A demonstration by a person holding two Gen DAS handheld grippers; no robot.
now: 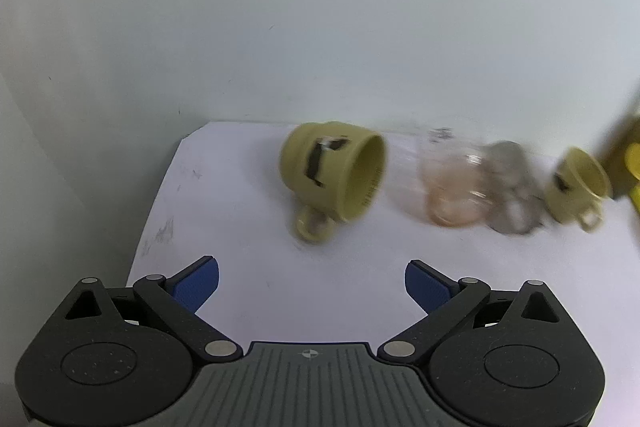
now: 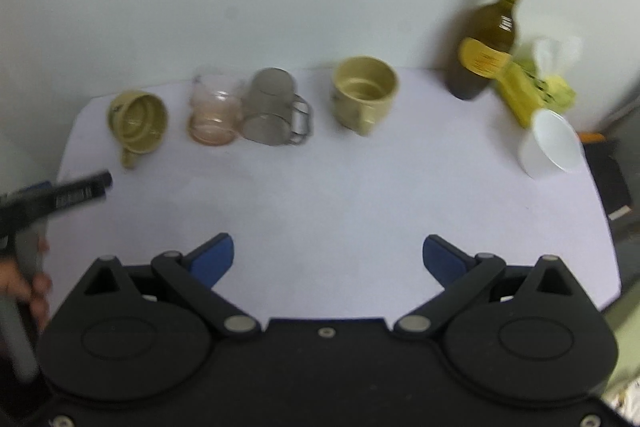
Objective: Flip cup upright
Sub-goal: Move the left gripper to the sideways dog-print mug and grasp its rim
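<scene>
Our left gripper (image 1: 312, 281) gaping wide, tipped cup (image 1: 334, 173) on its side just ahead, our right gripper (image 2: 328, 255) also spread, only its view showing us bottle (image 2: 490, 39) far right, upright cup (image 2: 364, 93) ahead

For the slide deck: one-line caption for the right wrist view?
Open right gripper faces a row on the white table: tipped olive mug, pink glass, grey glass mug, upright olive mug.
</scene>
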